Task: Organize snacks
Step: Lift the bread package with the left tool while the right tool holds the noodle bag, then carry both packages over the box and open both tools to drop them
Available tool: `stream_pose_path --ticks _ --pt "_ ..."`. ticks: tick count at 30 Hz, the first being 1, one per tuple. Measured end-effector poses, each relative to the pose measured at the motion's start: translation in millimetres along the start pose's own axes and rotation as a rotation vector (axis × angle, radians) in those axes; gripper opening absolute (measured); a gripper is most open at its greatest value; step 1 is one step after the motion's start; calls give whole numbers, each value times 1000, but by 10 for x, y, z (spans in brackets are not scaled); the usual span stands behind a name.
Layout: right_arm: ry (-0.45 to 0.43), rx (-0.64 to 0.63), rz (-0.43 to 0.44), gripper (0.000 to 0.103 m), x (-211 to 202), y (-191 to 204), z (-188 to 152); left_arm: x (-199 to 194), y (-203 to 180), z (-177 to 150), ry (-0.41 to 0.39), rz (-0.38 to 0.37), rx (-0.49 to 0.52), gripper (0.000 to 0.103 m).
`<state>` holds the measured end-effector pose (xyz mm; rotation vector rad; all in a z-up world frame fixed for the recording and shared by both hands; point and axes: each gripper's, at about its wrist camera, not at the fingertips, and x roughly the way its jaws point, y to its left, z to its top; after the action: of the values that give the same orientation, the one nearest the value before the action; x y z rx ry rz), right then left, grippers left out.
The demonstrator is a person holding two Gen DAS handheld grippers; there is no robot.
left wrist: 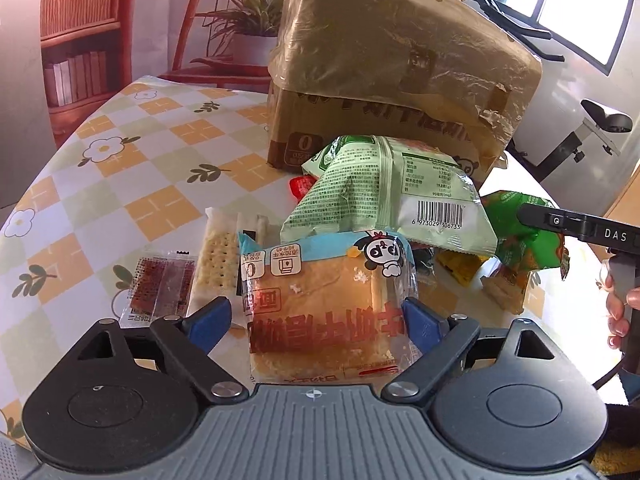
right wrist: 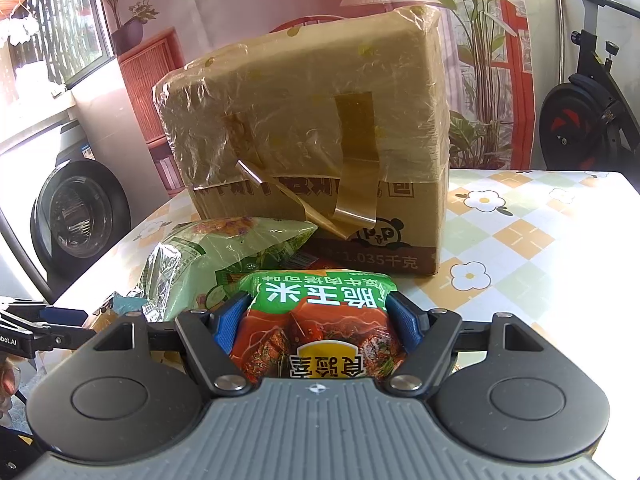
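Near the table's (left wrist: pixel 120 184) front edge, the left gripper (left wrist: pixel 320 320) straddles the bread packet (left wrist: pixel 328 300), jaws spread, pads apparently clear. The right gripper (right wrist: pixel 316 320) clamps the corn snack bag (right wrist: pixel 320 320). Centre the packet before closing.

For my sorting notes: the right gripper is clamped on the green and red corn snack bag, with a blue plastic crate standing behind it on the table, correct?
Not quite. The right wrist view shows a taped cardboard box behind it, not a blue crate. The right gripper is indeed clamped on the green and red corn snack bag, on the table.
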<state>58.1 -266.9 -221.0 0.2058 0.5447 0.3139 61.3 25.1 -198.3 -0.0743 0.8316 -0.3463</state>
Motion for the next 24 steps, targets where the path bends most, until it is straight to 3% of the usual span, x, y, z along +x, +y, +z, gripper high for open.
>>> stream_pose_path --ticks 4,7,8,11,16,24 --pt "-1 -4 3 75 2 11 3 100 6 -14 24 55 4 92" --pt "-2 -7 3 75 -5 8 -1 112 -9 -10 31 57 16 83" --pt "-1 -6 1 75 -5 0 -4 91 -18 -4 25 54 30 75" --pt "-1 -3 -2 75 -3 -8 0 35 -36 11 12 43 36 74" --pt "-12 -17 2 75 -20 25 31 -126 -60 68 -43 31 23 73" --pt "-67 -42 10 75 -152 74 147 -510 -272 369 -193 24 54 73"
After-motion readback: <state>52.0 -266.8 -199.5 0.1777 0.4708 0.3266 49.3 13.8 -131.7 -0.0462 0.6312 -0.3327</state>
